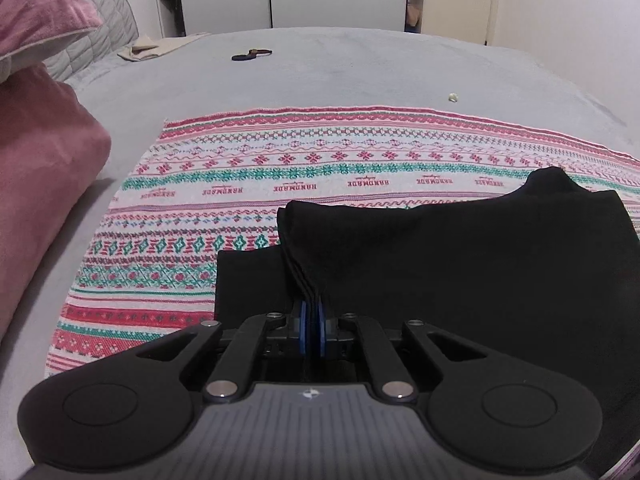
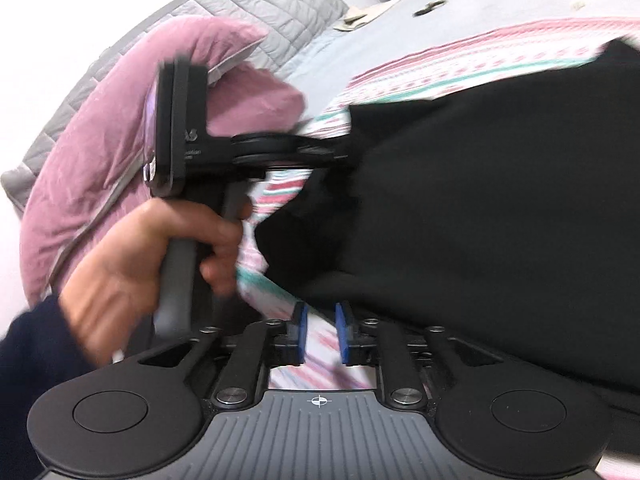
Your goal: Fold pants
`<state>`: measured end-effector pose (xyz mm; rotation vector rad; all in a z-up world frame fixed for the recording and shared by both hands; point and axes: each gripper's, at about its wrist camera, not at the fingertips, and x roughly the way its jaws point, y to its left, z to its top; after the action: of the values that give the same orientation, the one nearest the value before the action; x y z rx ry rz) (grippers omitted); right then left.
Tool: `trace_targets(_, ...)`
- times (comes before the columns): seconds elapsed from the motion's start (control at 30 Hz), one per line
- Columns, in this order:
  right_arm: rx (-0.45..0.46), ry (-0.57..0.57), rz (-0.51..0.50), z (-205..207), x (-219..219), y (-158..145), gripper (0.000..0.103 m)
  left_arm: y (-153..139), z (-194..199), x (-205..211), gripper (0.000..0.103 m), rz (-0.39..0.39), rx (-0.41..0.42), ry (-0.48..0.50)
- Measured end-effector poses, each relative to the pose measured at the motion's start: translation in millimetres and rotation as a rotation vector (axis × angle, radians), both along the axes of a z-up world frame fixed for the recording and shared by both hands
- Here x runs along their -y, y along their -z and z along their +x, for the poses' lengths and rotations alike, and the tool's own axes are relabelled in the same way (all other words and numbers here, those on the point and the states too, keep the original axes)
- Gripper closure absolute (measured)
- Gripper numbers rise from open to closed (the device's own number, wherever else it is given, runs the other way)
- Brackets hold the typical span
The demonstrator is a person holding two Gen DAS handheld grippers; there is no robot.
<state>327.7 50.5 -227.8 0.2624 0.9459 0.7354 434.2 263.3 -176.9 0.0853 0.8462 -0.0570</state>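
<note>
Two tools (image 1: 311,312) (image 2: 320,334) at pants' (image 1: 460,260) near edge

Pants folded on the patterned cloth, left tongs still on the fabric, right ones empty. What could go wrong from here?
1. The left tongs pinch several stacked edges of the black pants; pulling away before releasing could drag the fold open.
2. The right tongs stand open over the patterned cloth with nothing between them; closing here might snag the cloth instead of the pants.
</note>
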Motion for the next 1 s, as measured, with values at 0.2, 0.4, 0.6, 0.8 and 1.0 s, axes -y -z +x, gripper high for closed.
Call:
trace_targets(0.2,0.026,0.262,-0.179,-11,156,-37,0.084,-32,-16,0,0.069,-0.06,0.038,-0.138)
trace_targets(0.4,0.094,0.398,-0.209,-5,226,-52,0.085,-64,-52,74,0.068,-0.134,0.067,-0.089)
trace_targets(0.6,0.113,0.316,-0.299,-2,207,-30,0.091,-38,-80,195,0.068,-0.288,-0.064,0.044)
trace_targets(0.8,-0.028,0.245,-0.36,-9,212,-2,0.091,22,-91,235,0.069,-0.295,-0.226,0.004)
trace_targets(1.0,-0.072,0.184,-0.363,-20,214,-4,0.091,22,-106,232,0.069,-0.248,-0.187,0.04)
